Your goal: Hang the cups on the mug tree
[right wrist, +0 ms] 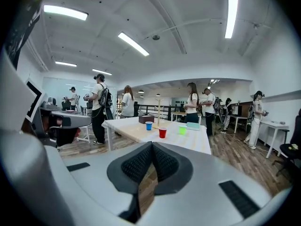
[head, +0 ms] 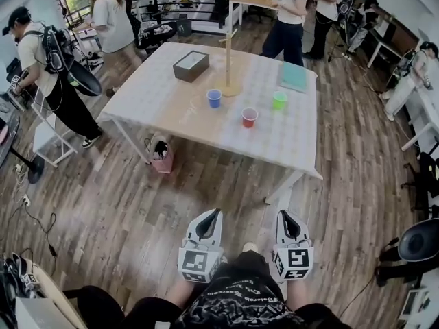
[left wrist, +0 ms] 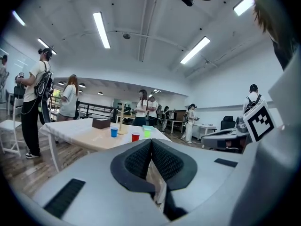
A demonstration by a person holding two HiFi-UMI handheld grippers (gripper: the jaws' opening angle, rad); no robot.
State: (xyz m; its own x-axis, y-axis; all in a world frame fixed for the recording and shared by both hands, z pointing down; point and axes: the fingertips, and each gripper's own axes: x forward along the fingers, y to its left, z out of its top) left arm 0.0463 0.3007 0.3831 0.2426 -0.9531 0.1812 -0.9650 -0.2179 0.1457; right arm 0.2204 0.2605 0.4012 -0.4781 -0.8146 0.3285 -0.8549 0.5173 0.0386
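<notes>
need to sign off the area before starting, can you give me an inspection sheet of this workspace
surface: table with pale cover
job's things: mug tree, no cups hung; blue cup, red cup, green cup upright on table
clutter: dark box, teal book on table; pink bag on floor by its leg
grippers: left gripper and right gripper shut, fingers empty, short of table
cables: loose cable on floor, left
surroundings: several people standing nearby

Count, one table: 3 cups, namely blue cup, red cup, green cup; 1 mug tree; 1 dark box; 1 teal pad. Grippers: 2, left gripper and right gripper. Standing people: at least 5, far ones hard to separate.
</notes>
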